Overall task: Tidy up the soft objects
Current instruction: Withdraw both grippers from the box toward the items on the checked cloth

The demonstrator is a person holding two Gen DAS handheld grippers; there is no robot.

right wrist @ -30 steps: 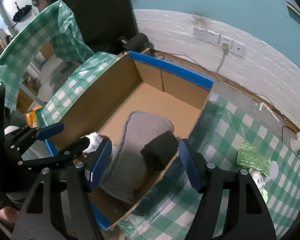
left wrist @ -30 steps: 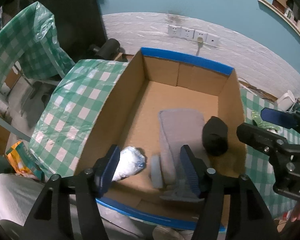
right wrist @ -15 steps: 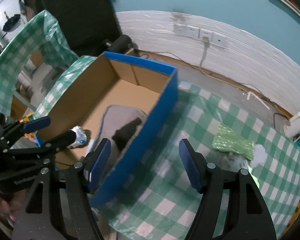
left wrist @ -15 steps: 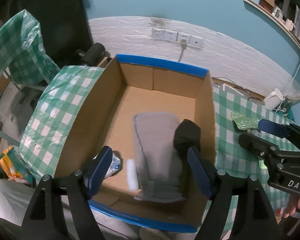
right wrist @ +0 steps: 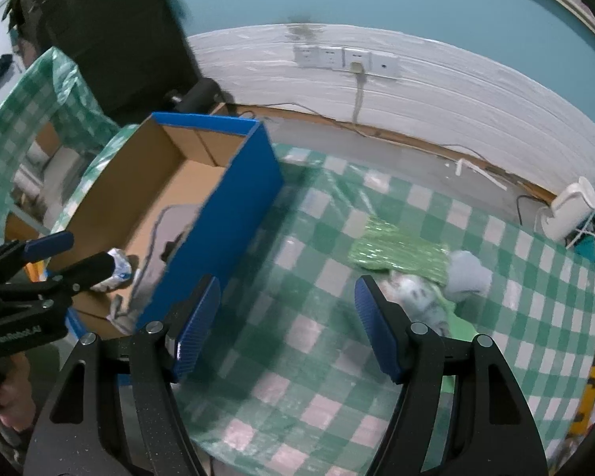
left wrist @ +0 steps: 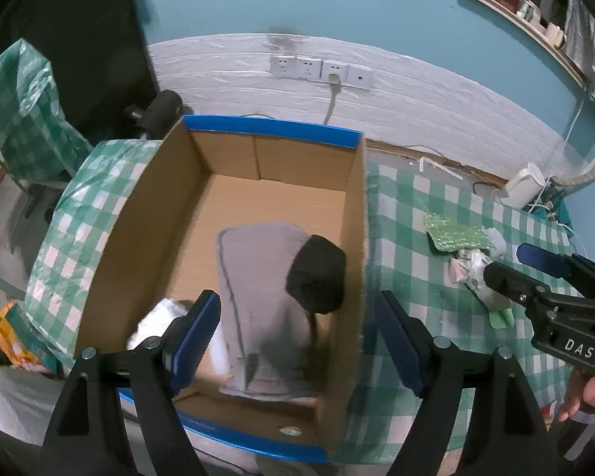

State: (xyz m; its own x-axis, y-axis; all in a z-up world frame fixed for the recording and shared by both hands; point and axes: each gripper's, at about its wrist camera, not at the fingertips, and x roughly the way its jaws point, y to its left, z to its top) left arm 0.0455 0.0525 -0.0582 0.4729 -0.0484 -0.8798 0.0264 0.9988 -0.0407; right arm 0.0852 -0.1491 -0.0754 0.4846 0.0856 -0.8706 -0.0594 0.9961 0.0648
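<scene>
The cardboard box (left wrist: pixel 170 214) on the worktop (right wrist: pixel 321 341) contains a grey folded cloth (left wrist: pixel 258 277), long axis running toward the far wall, a black roll (left wrist: pixel 317 273) on its right edge, and a white bundle (left wrist: pixel 154 321). Left tongs (left wrist: pixel 297 341) and right tongs (right wrist: pixel 287 323): both released, nothing grasped.

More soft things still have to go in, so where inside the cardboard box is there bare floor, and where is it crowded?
The far half of the cardboard box is bare floor, between the blue-edged back wall and the grey folded cloth. A bare strip also runs along the left wall. The near end is crowded: grey cloth, black roll against the right wall, white bundle in the near-left corner.
</scene>
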